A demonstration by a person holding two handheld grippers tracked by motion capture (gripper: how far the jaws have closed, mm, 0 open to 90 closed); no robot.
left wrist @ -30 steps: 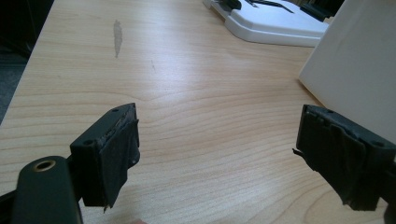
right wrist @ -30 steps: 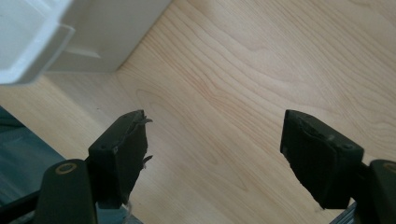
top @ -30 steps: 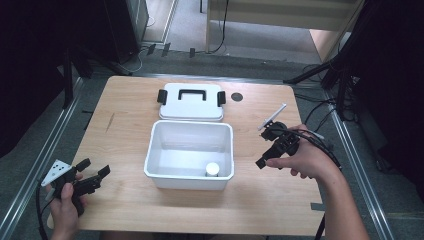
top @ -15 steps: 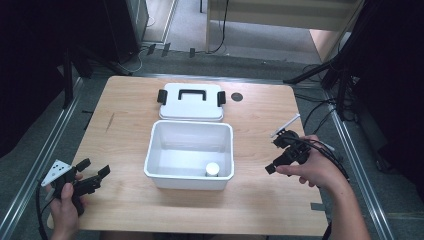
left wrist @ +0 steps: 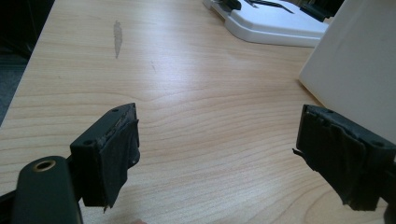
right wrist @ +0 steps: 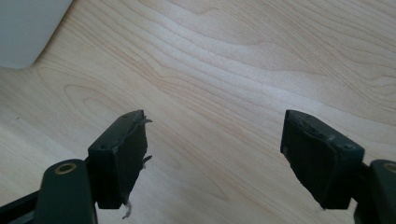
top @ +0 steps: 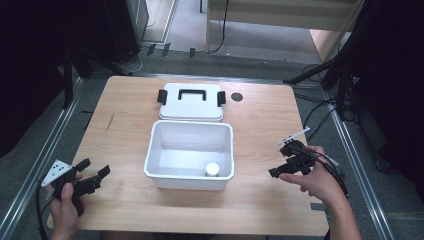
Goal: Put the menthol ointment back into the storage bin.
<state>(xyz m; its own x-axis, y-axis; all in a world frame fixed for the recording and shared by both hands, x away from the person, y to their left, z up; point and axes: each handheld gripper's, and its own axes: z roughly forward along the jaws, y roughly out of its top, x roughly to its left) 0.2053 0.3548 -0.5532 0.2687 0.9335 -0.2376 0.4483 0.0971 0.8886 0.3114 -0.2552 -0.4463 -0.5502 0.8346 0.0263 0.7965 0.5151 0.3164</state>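
Comparing with the earlier frames, we see the right gripper (top: pixel 280 167) has pulled back from beside the bin toward the table's near right; its jaws are spread with nothing between them, just bare wood in the right gripper view. The left gripper (top: pixel 95 170) hasn't moved, parked at the near left corner, jaws likewise released and empty. Bin, lid and contents sit unchanged.

Surface: a light wooden table (top: pixel 260 125) with a dark streak (top: pixel 110 121) on its left side and a round black grommet (top: pixel 237 96) near the far edge. Around it we see grey floor, metal rails, cables and dark stands.

Count: one white bin (top: pixel 190 177), open, mid-table; one white lid (top: pixel 191 102) with black handle and two black clips, lying flat just behind the bin; one small white cylinder (top: pixel 212 169) inside the bin's near right corner; two grippers.
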